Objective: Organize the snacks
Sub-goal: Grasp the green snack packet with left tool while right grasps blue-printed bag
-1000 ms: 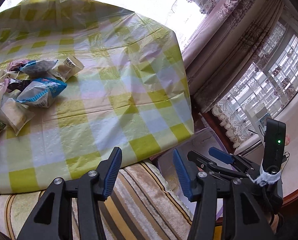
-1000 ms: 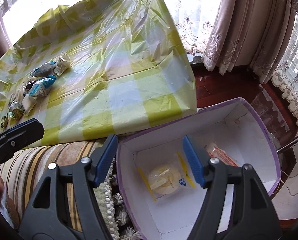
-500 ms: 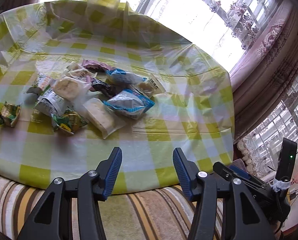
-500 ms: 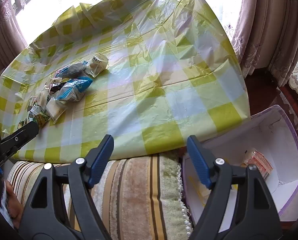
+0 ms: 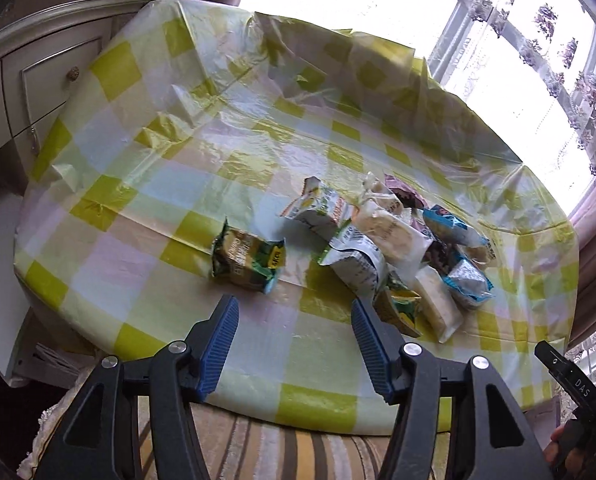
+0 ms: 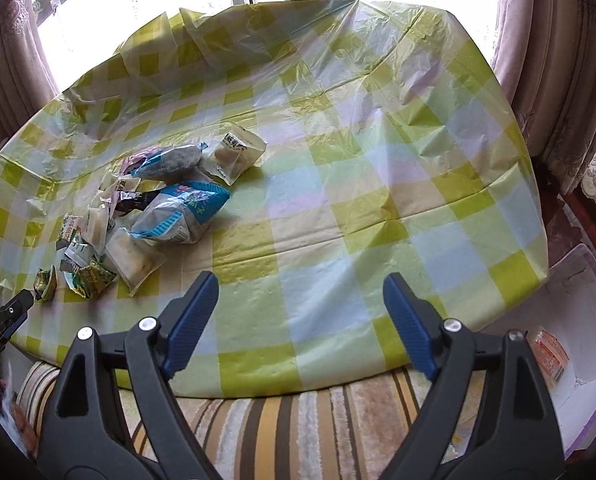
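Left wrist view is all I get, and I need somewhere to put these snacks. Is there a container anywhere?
Observer: Yes. The right wrist view shows an open box, white inside with a purple rim. It sits past the right-hand edge of the tablecloth and lower than the tabletop.
Operator: Anything in it?
Observer: One orange-and-white packet lies near its inner wall. The rest of the box is cut off by the frame.
Operator: Are the right tongs free?
Observer: The right tongs are open and hold nothing. They are over the near edge of the tablecloth.
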Motion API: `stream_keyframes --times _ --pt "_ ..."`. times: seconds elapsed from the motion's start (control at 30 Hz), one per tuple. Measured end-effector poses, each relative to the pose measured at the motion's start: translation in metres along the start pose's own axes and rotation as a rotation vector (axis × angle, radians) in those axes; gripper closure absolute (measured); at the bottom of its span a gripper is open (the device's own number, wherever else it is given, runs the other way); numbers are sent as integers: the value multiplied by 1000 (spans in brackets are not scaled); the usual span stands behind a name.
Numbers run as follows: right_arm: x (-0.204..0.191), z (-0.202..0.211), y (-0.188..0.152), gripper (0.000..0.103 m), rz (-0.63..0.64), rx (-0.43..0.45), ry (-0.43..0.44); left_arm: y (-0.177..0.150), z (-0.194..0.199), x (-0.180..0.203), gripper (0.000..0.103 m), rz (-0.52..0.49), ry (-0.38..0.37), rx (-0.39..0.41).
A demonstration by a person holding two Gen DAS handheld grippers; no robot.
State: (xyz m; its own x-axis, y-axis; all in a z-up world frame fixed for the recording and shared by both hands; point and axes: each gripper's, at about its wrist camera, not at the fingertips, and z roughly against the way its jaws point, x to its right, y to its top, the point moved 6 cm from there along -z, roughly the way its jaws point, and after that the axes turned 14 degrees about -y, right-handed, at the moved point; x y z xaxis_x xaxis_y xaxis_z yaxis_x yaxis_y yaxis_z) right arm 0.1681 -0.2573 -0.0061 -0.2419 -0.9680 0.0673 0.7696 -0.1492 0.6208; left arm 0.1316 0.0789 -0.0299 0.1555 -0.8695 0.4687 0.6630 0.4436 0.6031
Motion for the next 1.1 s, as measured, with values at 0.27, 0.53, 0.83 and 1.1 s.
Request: stream_keyframes --times 0.27,0.53,0.83,1.1 --pt "-40 -17 20 11 -32 9 26 14 -21 -32 34 63 73 -25" --pt "-80 -38 36 9 -51 -13 43 27 -48 -41 34 38 128 -51" --pt "-117 -60 41 8 -28 -33 37 26 -66 -33 48 -55 181 -82" --pt "-135 -80 36 8 20 -88 28 22 -69 -19 72 -131 183 -91"
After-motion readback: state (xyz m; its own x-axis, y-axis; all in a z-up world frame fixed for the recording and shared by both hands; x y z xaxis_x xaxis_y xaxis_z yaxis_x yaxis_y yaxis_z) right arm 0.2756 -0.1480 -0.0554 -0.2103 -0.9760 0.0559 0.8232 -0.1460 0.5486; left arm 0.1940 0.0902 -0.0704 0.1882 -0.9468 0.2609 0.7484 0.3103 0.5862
